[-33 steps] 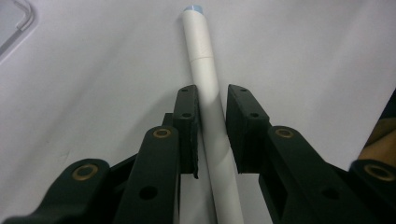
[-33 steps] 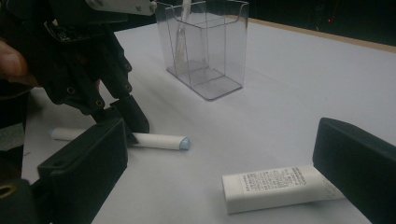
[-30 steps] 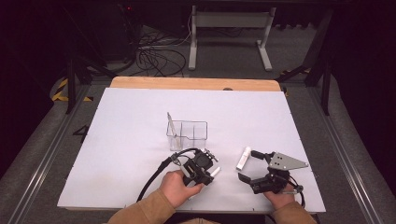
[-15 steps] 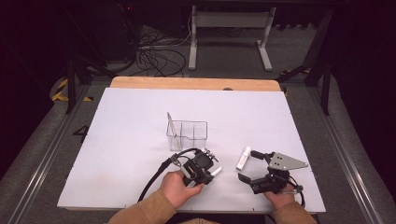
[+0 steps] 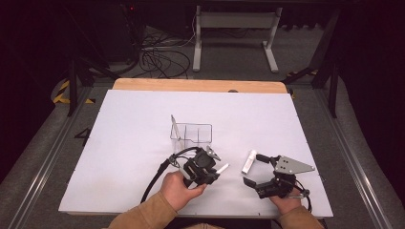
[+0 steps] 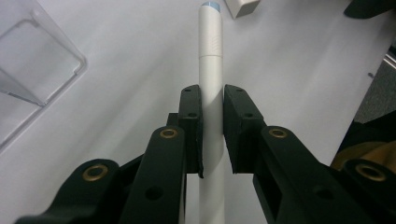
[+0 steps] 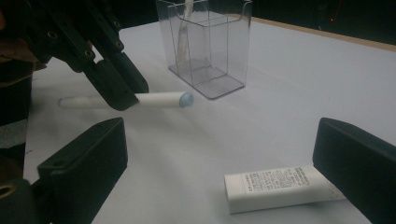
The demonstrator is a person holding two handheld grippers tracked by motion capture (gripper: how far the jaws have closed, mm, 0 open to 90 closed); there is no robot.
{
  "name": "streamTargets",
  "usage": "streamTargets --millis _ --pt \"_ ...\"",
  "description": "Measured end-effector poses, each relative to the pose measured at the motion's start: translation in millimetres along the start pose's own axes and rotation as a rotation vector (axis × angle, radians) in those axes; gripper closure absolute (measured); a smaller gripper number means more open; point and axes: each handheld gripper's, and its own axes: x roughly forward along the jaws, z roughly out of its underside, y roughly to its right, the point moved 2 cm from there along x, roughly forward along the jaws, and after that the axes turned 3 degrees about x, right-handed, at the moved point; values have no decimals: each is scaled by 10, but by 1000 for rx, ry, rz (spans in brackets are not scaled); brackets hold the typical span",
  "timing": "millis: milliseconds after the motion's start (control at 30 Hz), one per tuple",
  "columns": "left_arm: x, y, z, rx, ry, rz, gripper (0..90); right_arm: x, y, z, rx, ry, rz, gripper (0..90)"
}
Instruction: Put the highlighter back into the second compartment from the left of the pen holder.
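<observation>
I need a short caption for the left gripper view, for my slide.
Left gripper clamps a white pen above the white table, clear plastic holder alongside.

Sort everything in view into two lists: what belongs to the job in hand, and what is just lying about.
In the job:
left gripper, shut on the white pen
right gripper, open beside the white tube
clear plastic holder

Lying about:
cables on the floor
metal stand beyond the table

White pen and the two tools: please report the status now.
Left tool shut on slim white pen with pale blue tip, above table. Right tool open, white rectangular eraser between jaws. Clear plastic holder close, path free.
</observation>
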Motion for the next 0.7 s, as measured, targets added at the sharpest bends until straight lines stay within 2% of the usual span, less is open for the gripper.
streamTargets --millis 367,700 --pt "-286 -86 -62 -9 112 -6 782 3 -1 1 0 1 -1 36" --pt "-546 -172 -99 -13 248 -2 782 7 -2 2 -1 -2 1 36"
